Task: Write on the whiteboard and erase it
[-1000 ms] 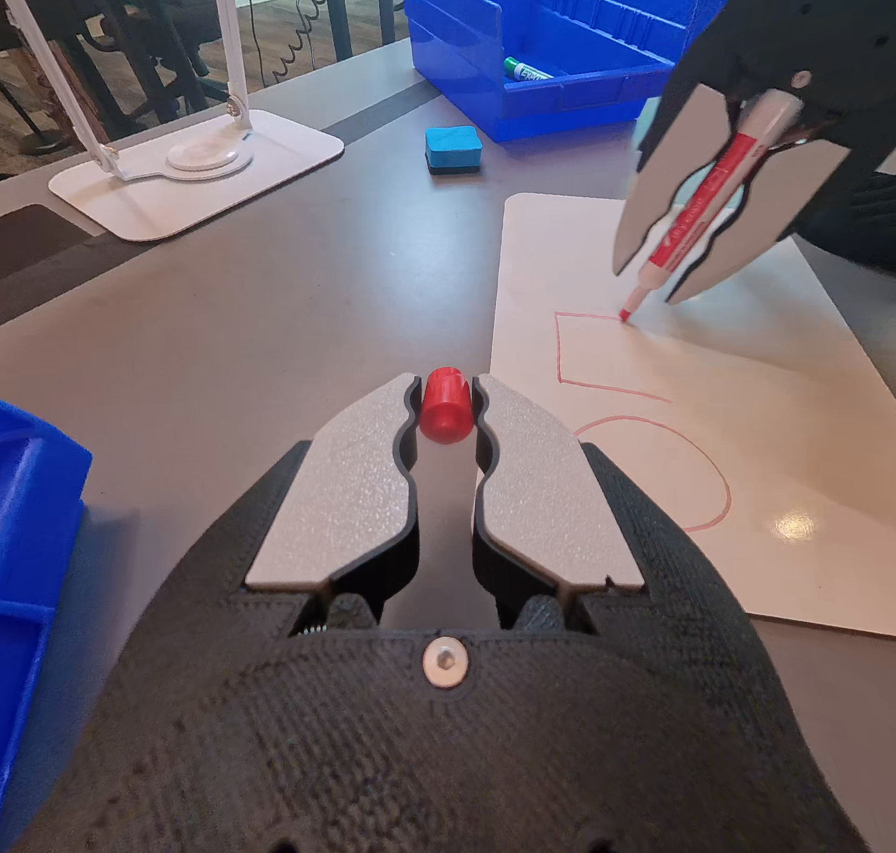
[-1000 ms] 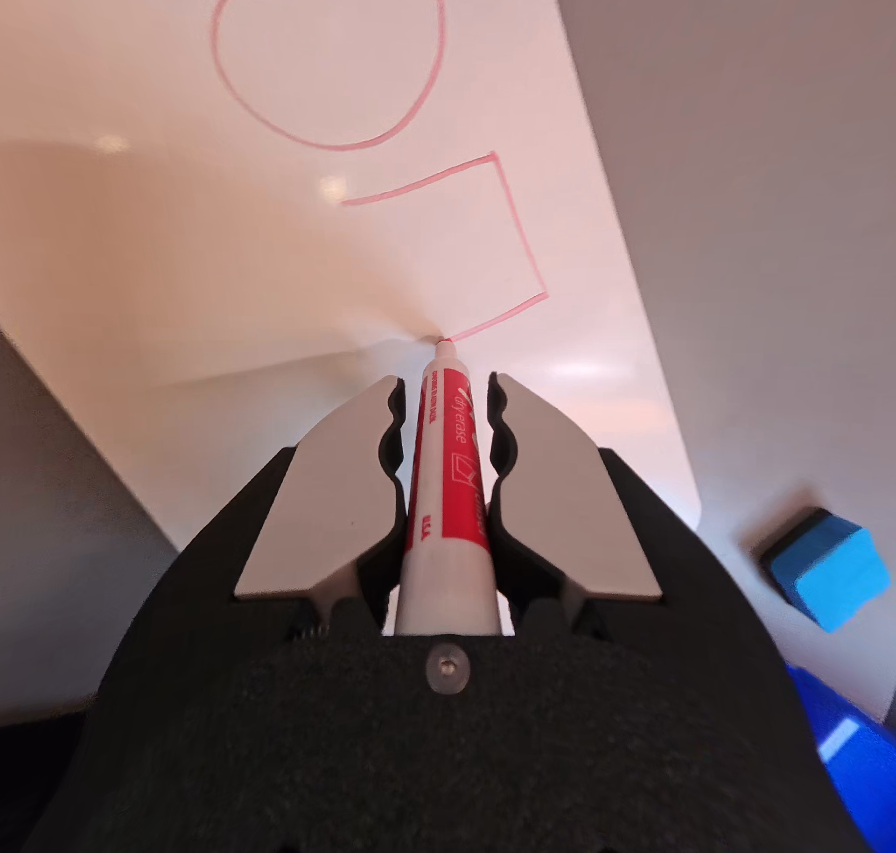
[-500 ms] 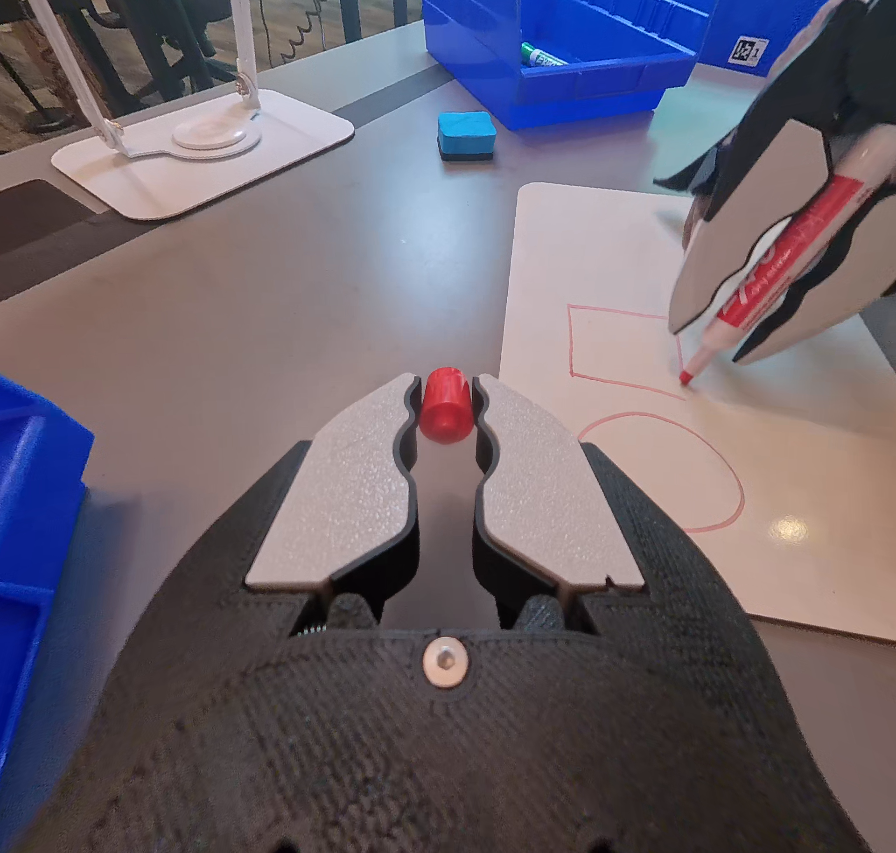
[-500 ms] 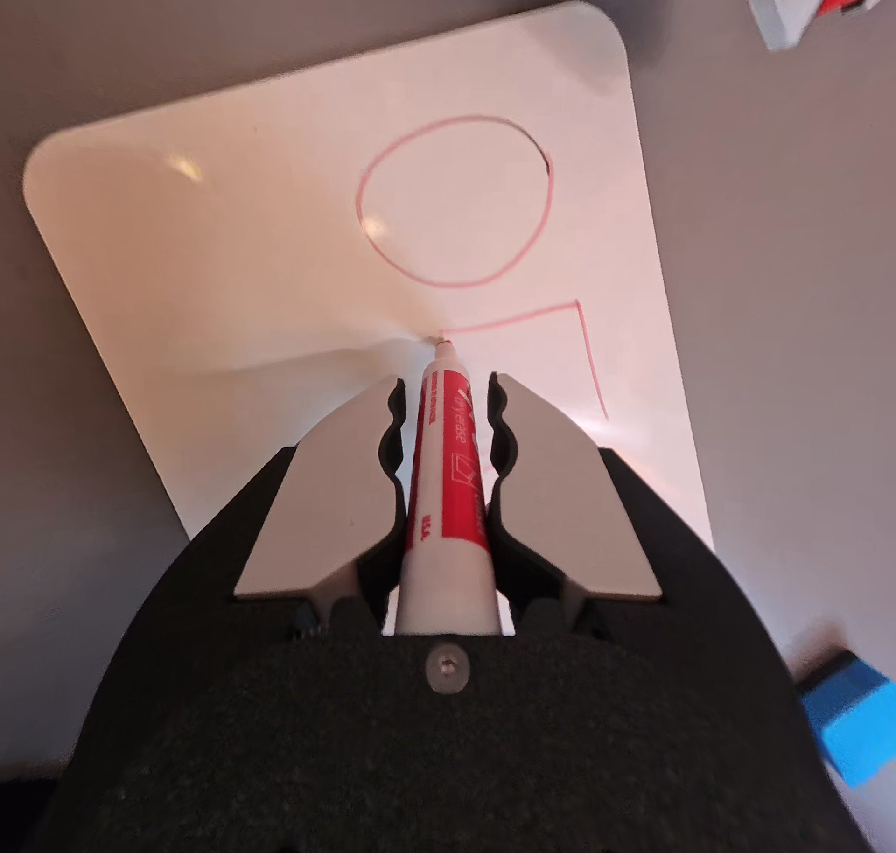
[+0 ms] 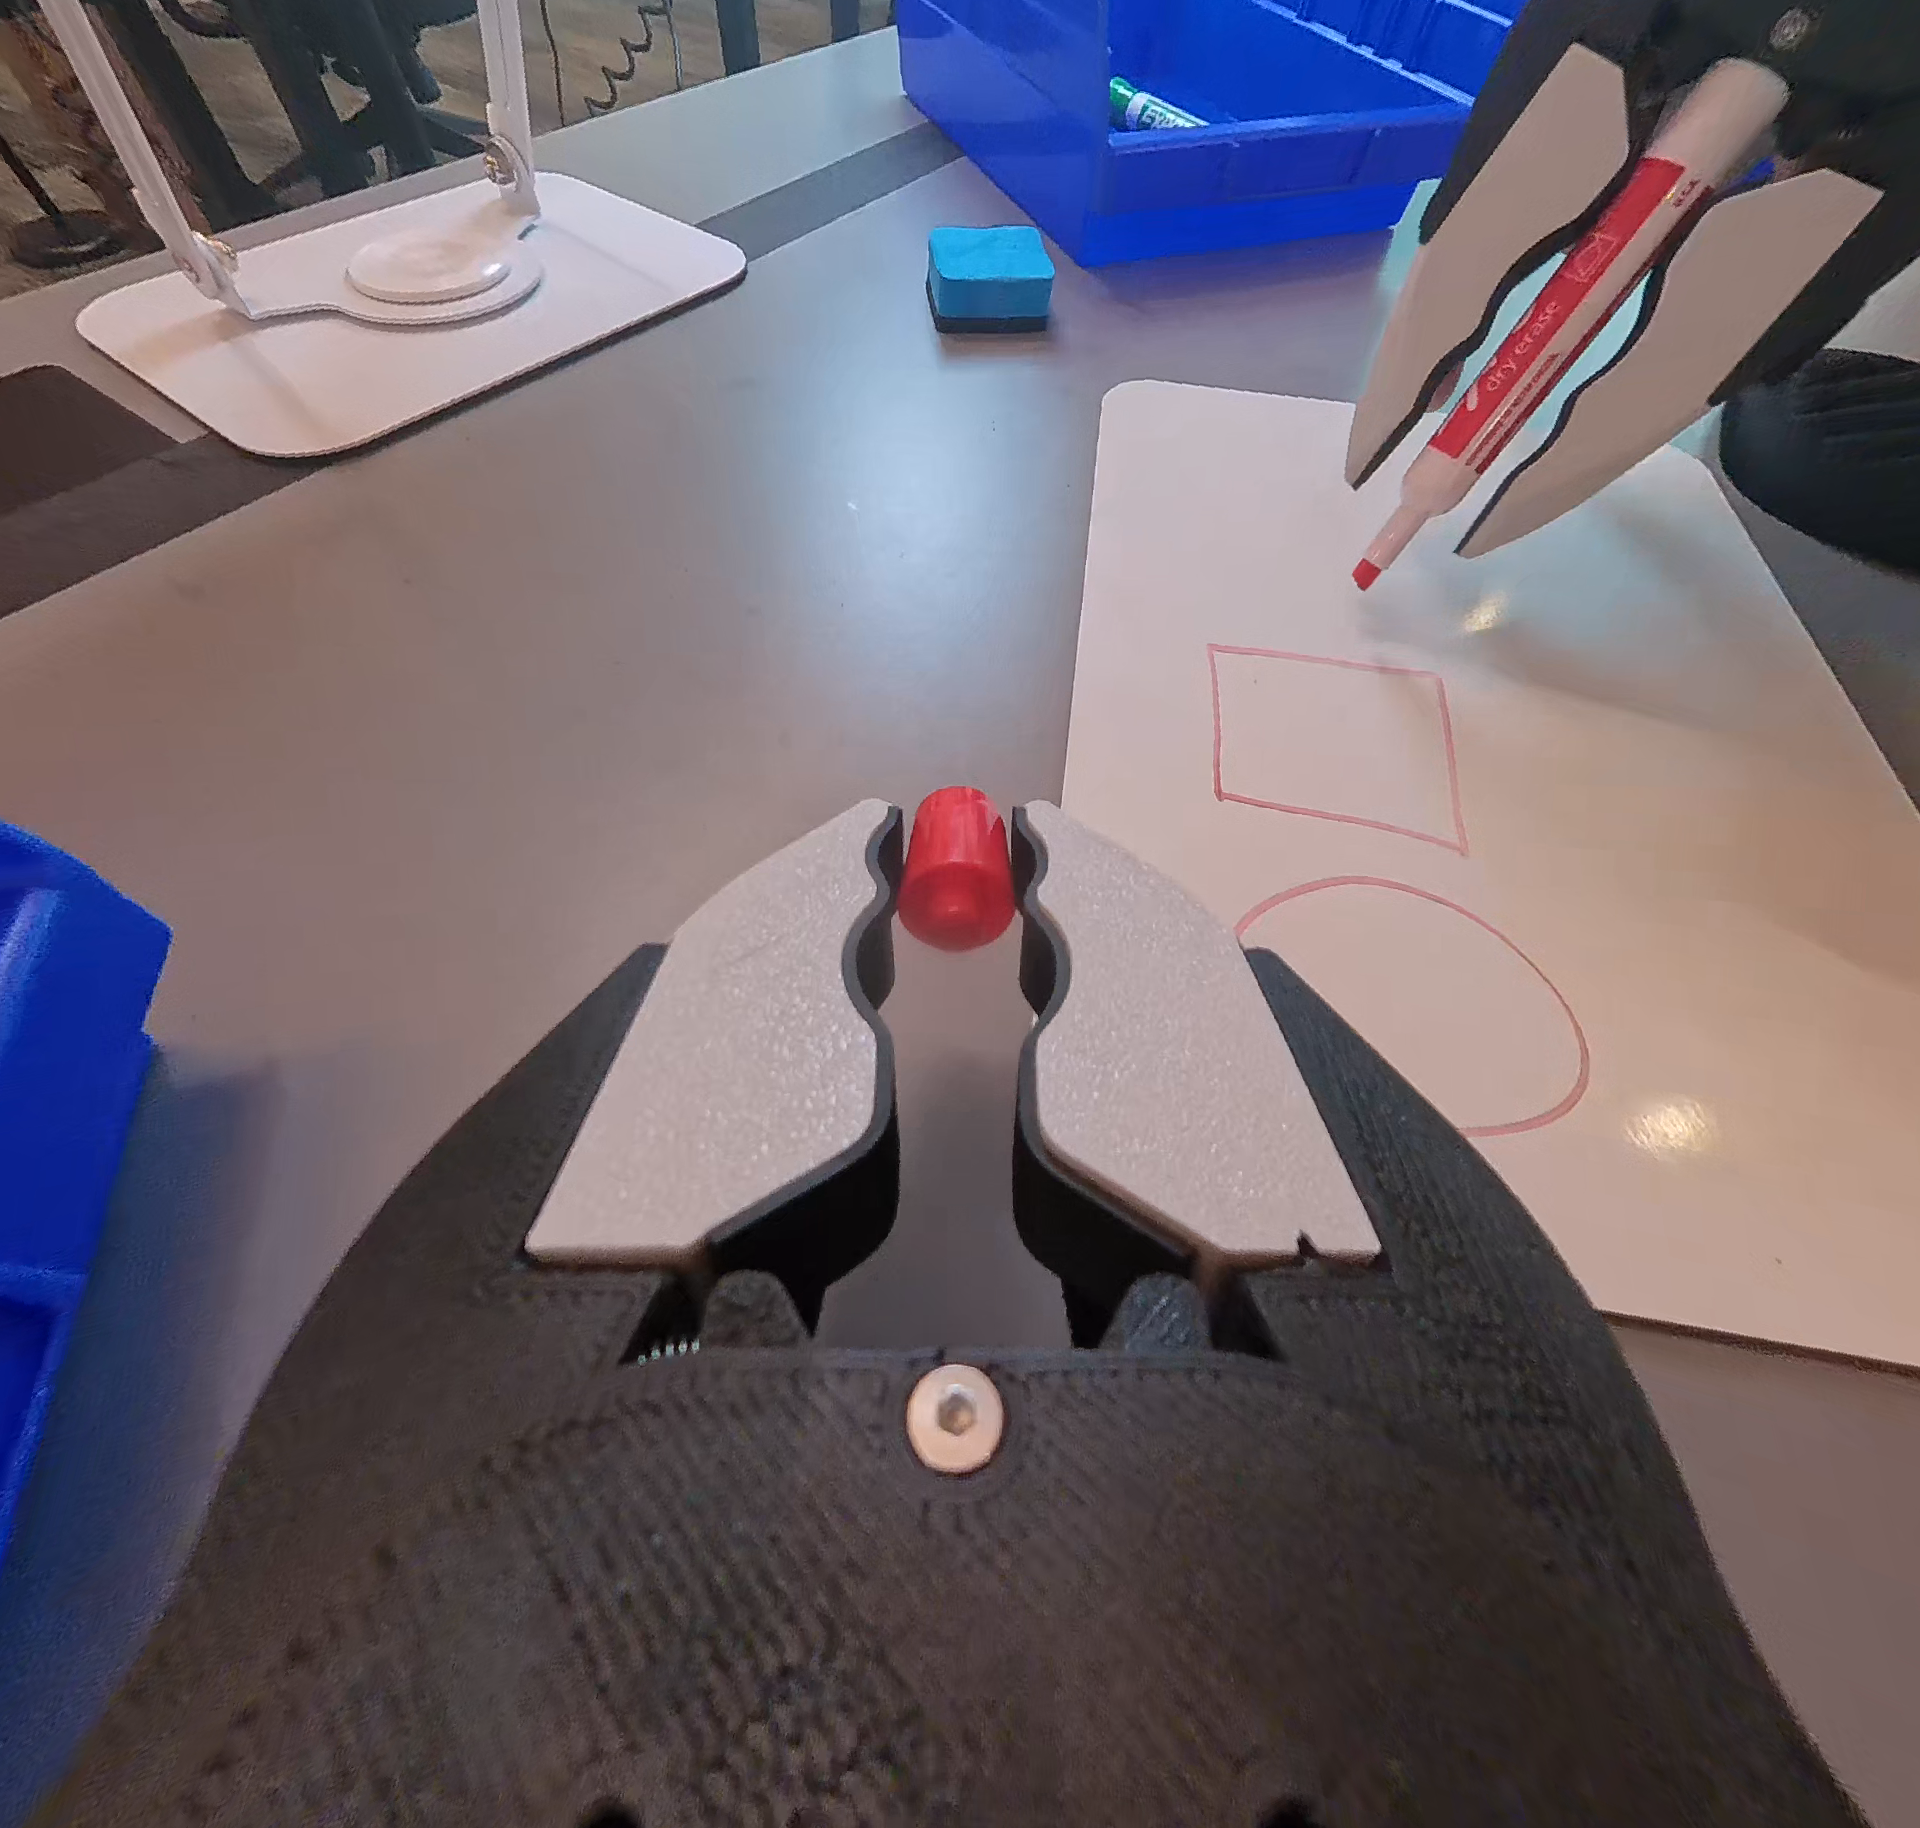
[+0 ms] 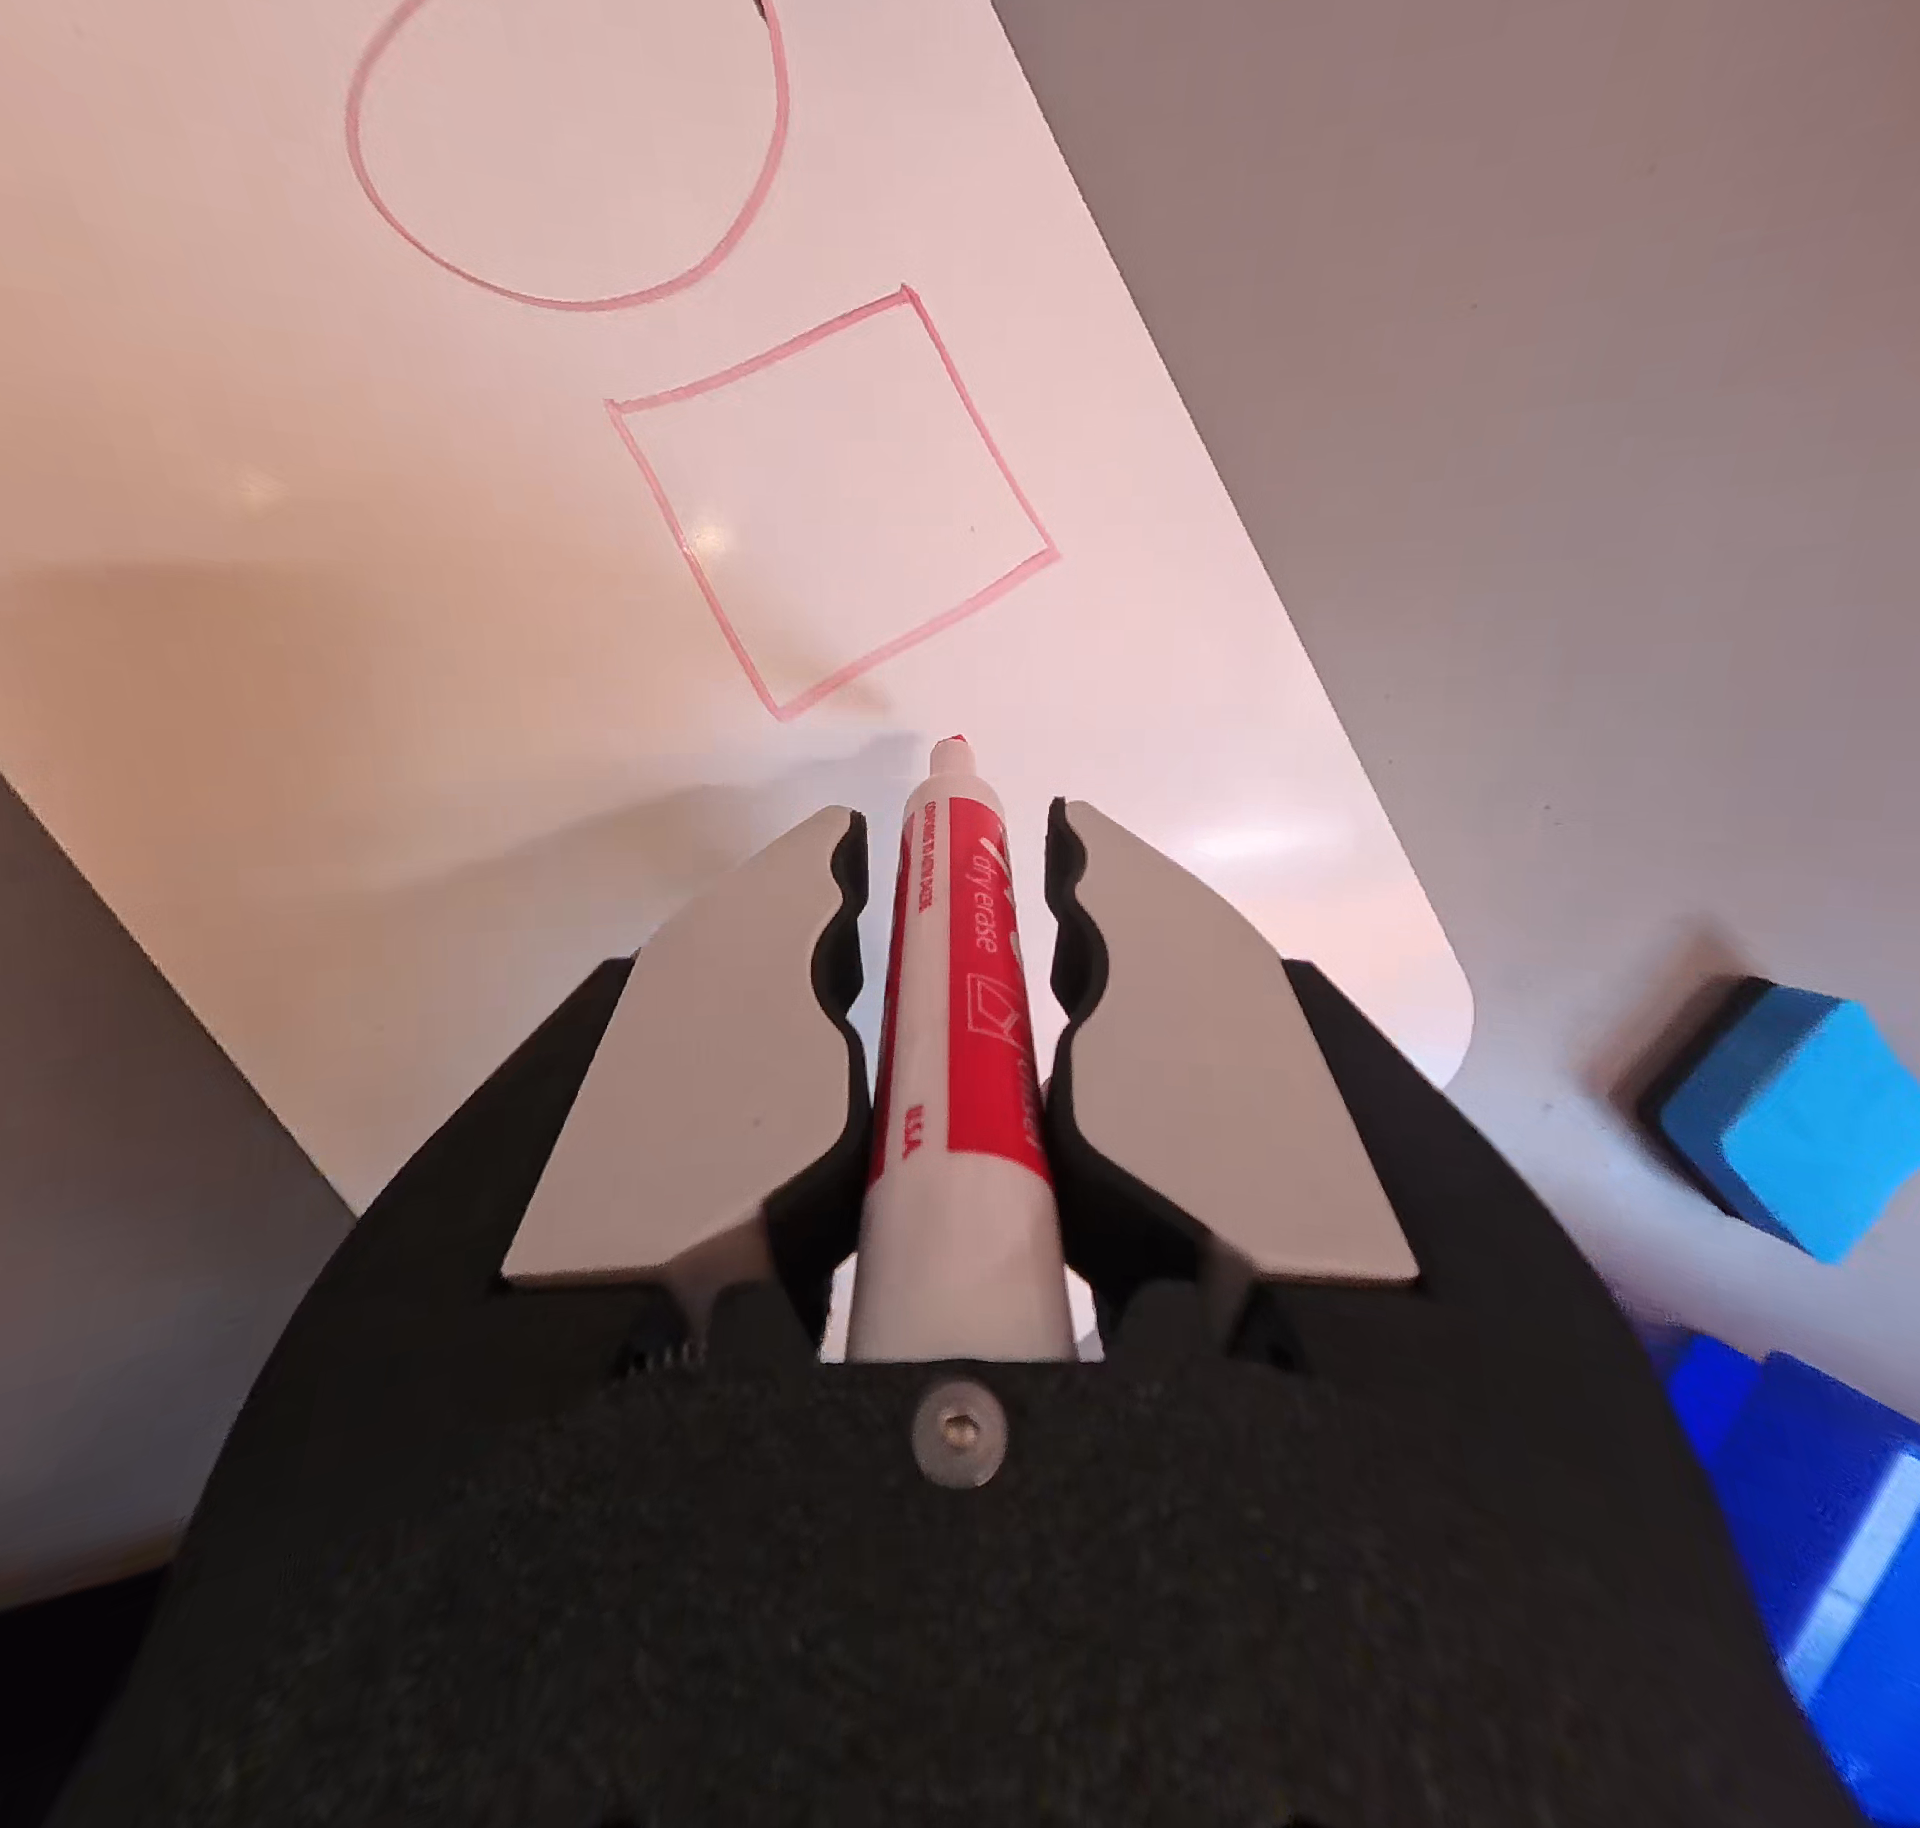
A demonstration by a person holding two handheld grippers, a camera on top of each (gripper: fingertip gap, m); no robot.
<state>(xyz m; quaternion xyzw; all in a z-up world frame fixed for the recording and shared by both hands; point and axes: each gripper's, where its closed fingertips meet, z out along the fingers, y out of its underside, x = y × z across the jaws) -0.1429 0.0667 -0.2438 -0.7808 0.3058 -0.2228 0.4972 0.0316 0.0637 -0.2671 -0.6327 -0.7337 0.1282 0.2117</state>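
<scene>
Beneath and ahead of both pairs of fingers, a grey table (image 5: 520, 635) is spread, and the white whiteboard (image 6: 260, 552) is laid flat on it, just right of the left gripper (image 5: 954, 828) and directly under the right gripper (image 6: 954, 812). Two red outlines are seen on the board: a circle (image 6: 566, 105) and, nearer the right fingertips, a closed square (image 6: 831, 500). The writing half of the task is judged largely done; whether more is to be drawn cannot be told. Erasing is not yet begun, and the marker is not yet capped.

A blue bin (image 5: 1195, 85) with a green marker (image 5: 1148, 111) inside is placed well beyond the left fingers, a white lamp base (image 5: 416, 292) off to their far left, and another blue bin edge (image 5: 62, 1103) close on their near left. Chair legs and wooden floor are visible past the table.

The blue eraser (image 5: 987, 277) is left untouched on the table, well ahead of the left fingers and just off the board's corner to the right of the right fingers. The red marker (image 6: 961, 999) is clamped between the right fingers, its tip lifted just clear of the board beside the square. The red cap (image 5: 954, 885) is pinched at the left fingertips.
</scene>
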